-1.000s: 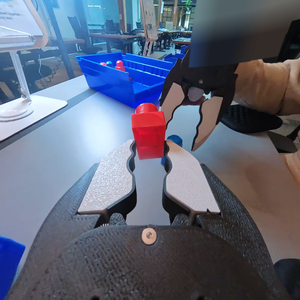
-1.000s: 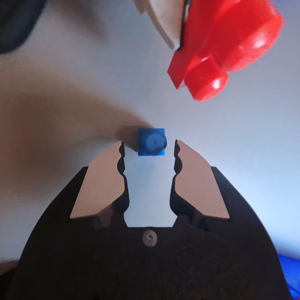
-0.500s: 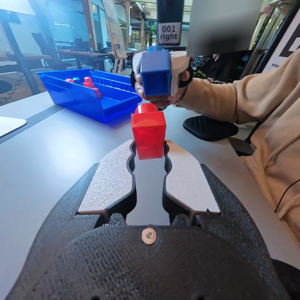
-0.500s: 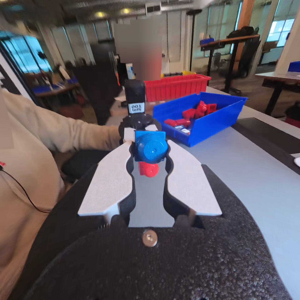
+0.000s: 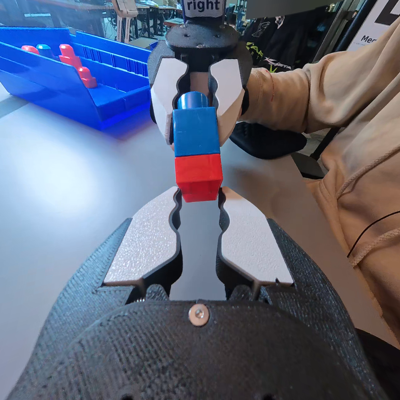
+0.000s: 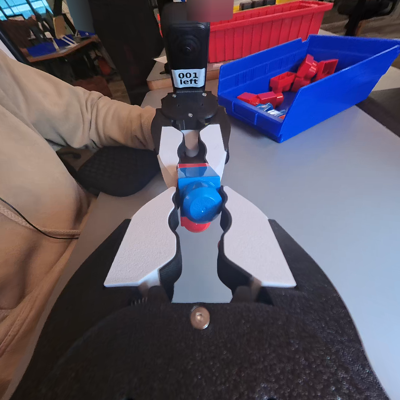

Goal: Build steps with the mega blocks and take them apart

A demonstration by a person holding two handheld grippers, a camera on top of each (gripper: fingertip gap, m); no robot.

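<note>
My left gripper (image 5: pixel 199 192) is shut on a red block (image 5: pixel 198 173) and holds it above the grey table (image 5: pixel 75 194). My right gripper (image 6: pixel 199 193) is shut on a blue block (image 6: pixel 198 184); it faces the left one head-on. In the left wrist view the blue block (image 5: pixel 195 132) sits flush on the far end of the red one, with the right gripper's fingers (image 5: pixel 164 97) on either side. In the right wrist view a strip of the red block (image 6: pixel 192 165) shows beyond the blue one, and a red stud (image 6: pixel 194 226) shows under it.
A blue bin (image 5: pixel 65 86) with several red and blue blocks stands at the far left of the table; it also shows in the right wrist view (image 6: pixel 313 112). A red bin (image 6: pixel 259 32) stands behind it. A person's beige sleeves (image 5: pixel 324 86) and a black chair (image 5: pixel 266 140) are near.
My right gripper closed on the blue block on the table, lifted it and turned to face the left gripper. It has brought the blue block flush against the red one, which stayed held.
</note>
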